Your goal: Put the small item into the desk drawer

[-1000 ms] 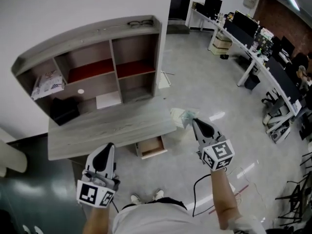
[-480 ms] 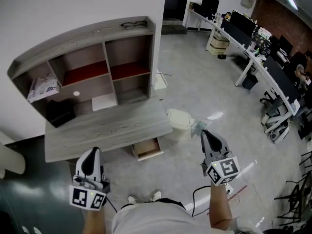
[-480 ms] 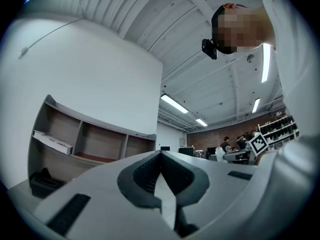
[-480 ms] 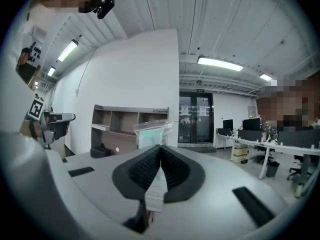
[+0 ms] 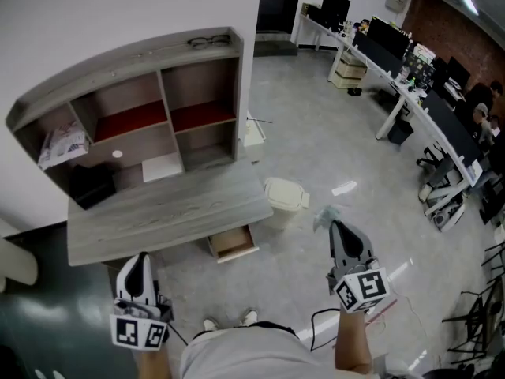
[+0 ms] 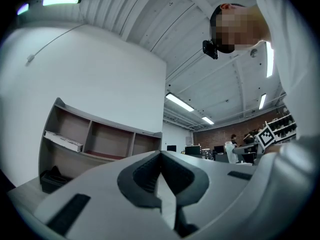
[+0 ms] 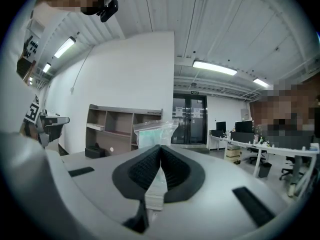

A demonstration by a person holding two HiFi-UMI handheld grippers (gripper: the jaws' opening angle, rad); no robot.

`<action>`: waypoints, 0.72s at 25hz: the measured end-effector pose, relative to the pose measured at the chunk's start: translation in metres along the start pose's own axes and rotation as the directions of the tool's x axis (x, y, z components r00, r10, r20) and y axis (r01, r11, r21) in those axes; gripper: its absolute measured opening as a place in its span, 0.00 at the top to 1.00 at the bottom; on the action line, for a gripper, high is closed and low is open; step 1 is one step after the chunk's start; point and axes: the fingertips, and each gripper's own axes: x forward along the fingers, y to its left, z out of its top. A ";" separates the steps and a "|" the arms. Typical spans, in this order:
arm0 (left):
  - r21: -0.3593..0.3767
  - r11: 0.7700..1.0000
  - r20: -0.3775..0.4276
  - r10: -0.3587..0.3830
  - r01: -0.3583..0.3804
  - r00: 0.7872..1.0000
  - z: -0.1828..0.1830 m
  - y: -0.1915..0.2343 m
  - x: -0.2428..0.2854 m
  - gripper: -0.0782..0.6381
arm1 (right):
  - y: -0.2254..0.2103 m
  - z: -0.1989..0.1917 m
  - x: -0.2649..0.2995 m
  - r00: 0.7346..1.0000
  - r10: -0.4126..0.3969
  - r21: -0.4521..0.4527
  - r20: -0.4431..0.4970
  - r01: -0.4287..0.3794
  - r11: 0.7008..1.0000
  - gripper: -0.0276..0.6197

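right tool (image 5: 337, 227) pinched the small plastic bag (image 7: 152, 132) by one edge, well apart from the open drawer (image 5: 233, 242); left tool (image 5: 141, 257) sat pressed together, empty. bag seemed light, limp, slippery, so an edge hold suited it.

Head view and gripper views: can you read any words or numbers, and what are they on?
None can be read.
Sign over the door: too small.
Sheets on the door: blurred.
Papers on the shelf: print too small.
Marker cubes: square patterns, no letters.
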 end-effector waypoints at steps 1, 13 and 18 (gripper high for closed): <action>0.000 1.000 -0.001 0.004 -0.004 1.000 -0.002 0.000 -0.001 0.87 | 0.000 0.000 0.000 1.000 0.000 -0.001 0.001 0.000 1.000 0.92; 0.015 0.999 -0.012 0.036 -0.036 0.999 -0.004 0.006 -0.014 0.87 | 0.018 -0.004 0.013 0.999 0.041 -0.010 0.000 -0.041 0.999 0.92; 0.012 0.999 -0.018 0.033 -0.032 0.999 -0.006 0.008 -0.020 0.87 | 0.035 -0.012 0.020 0.997 0.066 -0.040 -0.034 -0.068 0.997 0.92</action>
